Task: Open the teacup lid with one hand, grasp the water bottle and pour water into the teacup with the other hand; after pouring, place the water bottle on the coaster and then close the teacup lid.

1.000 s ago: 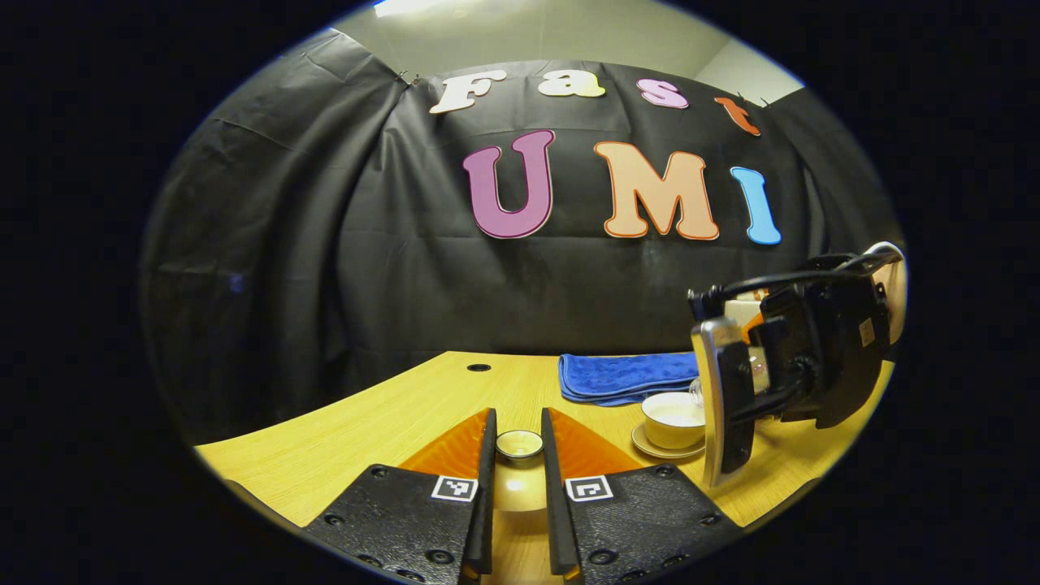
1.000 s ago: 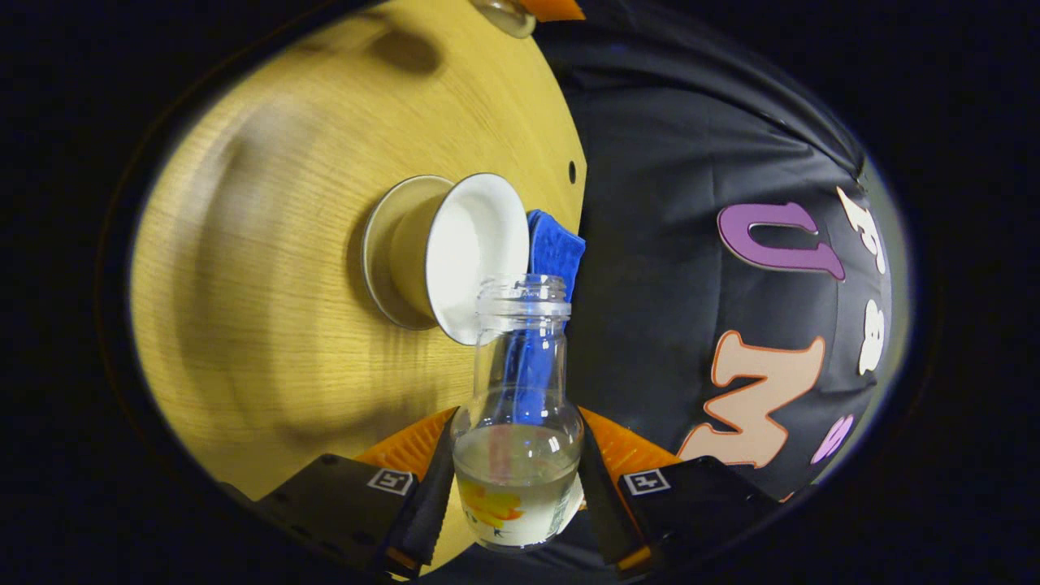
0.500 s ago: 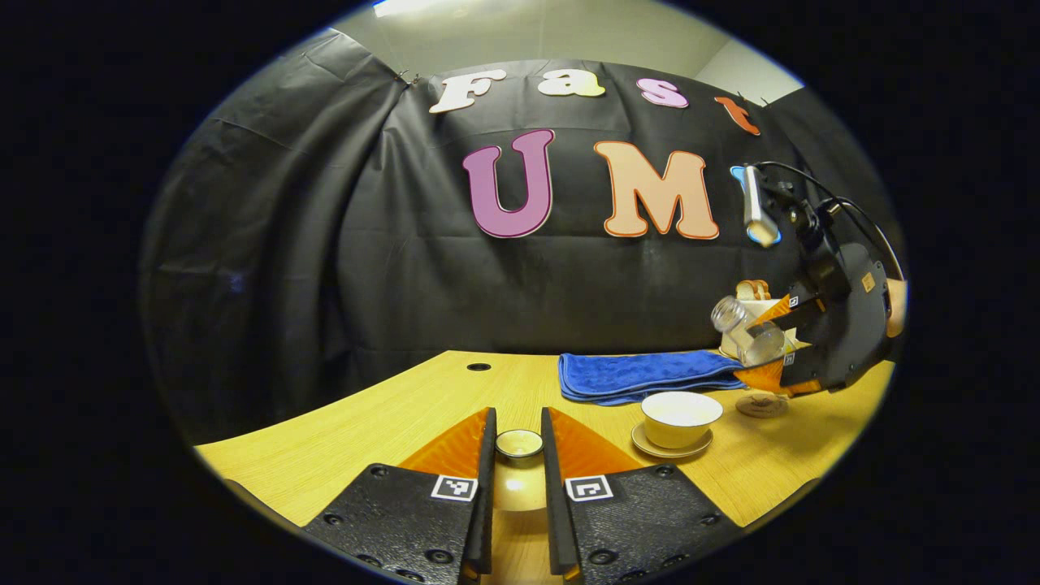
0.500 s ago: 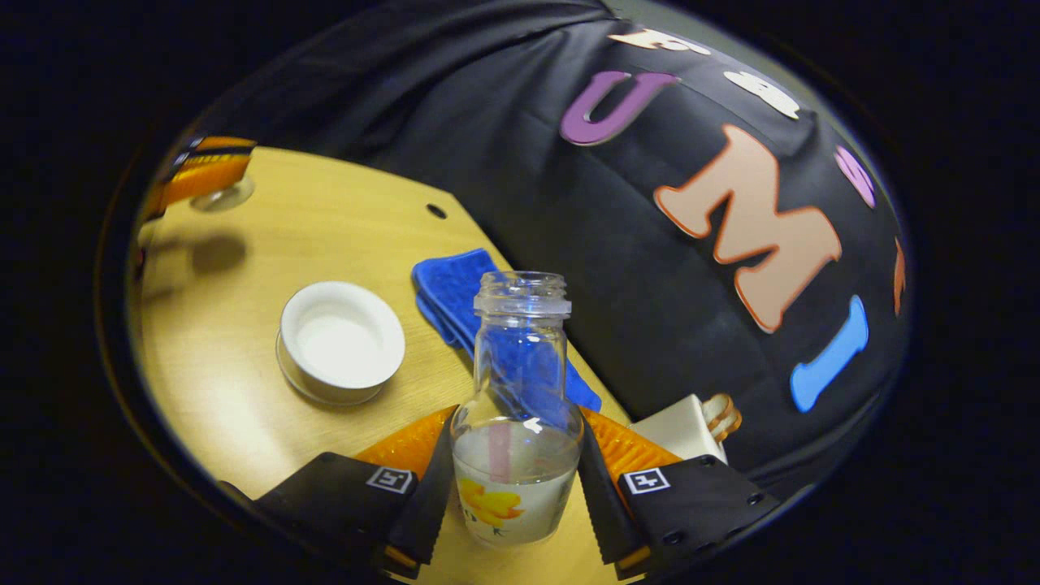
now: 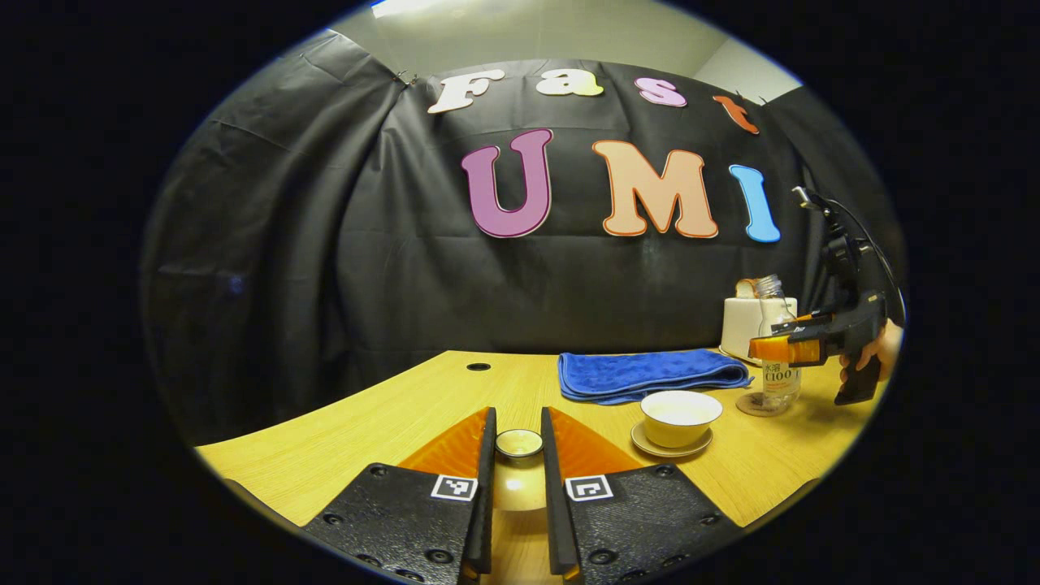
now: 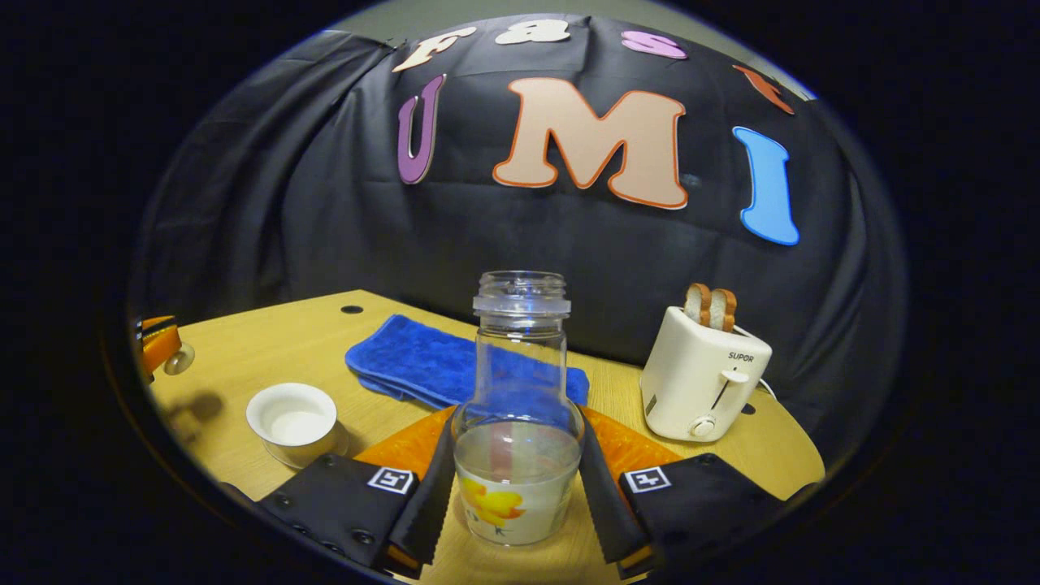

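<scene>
right gripper (image 6: 517, 496) has both fingers clamped on the water bottle (image 6: 518, 422), one on each side of its lower body, and the glass bottle stands upright with its mouth uncapped and water low in it. in the left gripper view the same bottle (image 5: 777, 345) sits out at three o'clock, its base on the round coaster (image 5: 756, 404), with the right gripper (image 5: 792, 349) and the hand (image 5: 873, 351) behind it coming in from the edge.

left gripper (image 5: 517, 487) is closed on the teacup lid (image 5: 519, 444), fingers (image 5: 486, 487) pressed to either side, lid held above the wooden table (image 5: 390, 422) at six o'clock.

the teacup (image 5: 680, 417) stands open on its saucer (image 5: 671, 447), between four and five o'clock in the left gripper view, near the coaster but apart from it. in the right gripper view the cup (image 6: 293, 416) is at eight o'clock with a pale pool inside.

a folded blue towel (image 5: 646, 375) lies behind the cup toward the black wall. a white toaster (image 6: 703, 382) with two slices of bread (image 6: 709, 306) standing in it sits at three to four o'clock in the right gripper view, just past the bottle. the lid and left gripper peek in at nine o'clock there (image 6: 162, 345).
</scene>
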